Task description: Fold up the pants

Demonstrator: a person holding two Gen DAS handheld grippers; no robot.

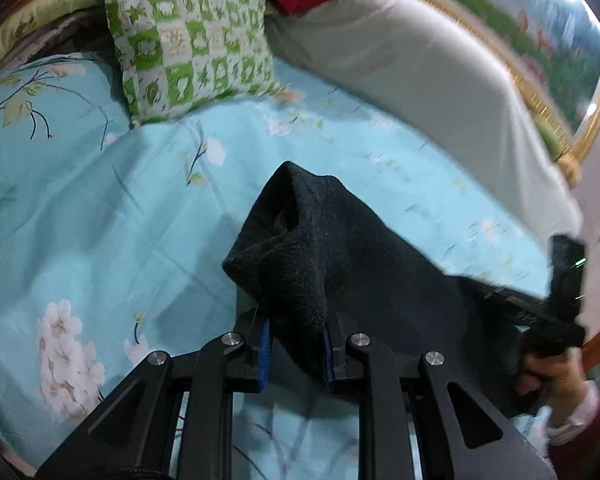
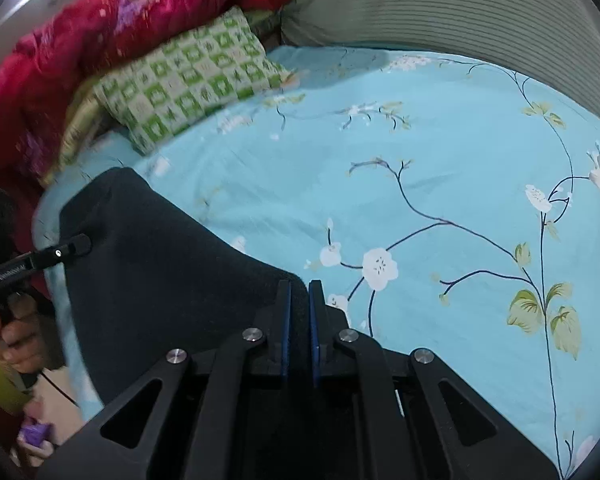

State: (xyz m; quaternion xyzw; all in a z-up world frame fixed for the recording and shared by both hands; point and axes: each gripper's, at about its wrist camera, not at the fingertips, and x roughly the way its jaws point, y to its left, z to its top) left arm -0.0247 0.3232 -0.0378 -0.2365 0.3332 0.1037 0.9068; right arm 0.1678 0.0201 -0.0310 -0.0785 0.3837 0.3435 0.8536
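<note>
Clamping the black pants [image 1: 320, 256] at frame centre, the left gripper [image 1: 296, 344] and right gripper [image 2: 299, 320] are shown closed on fabric over the sheet [image 2: 420, 168].

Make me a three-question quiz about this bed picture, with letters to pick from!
1. Where is the green checked pillow?
A. far side of the bed, beyond the pants
B. on the floor
C. under the pants

2. What colour are the pants?
A. red
B. black
C. white

3. What is the left gripper doing?
A. hanging open over the bedsheet
B. pinching the pillow
C. pinching the pants

Answers: 1 A, it lies on the blue flowered bedsheet beyond the pants. 2 B, the cloth is black in both views. 3 C, black cloth sits between its fingers; the right gripper grips the pants too.
</note>
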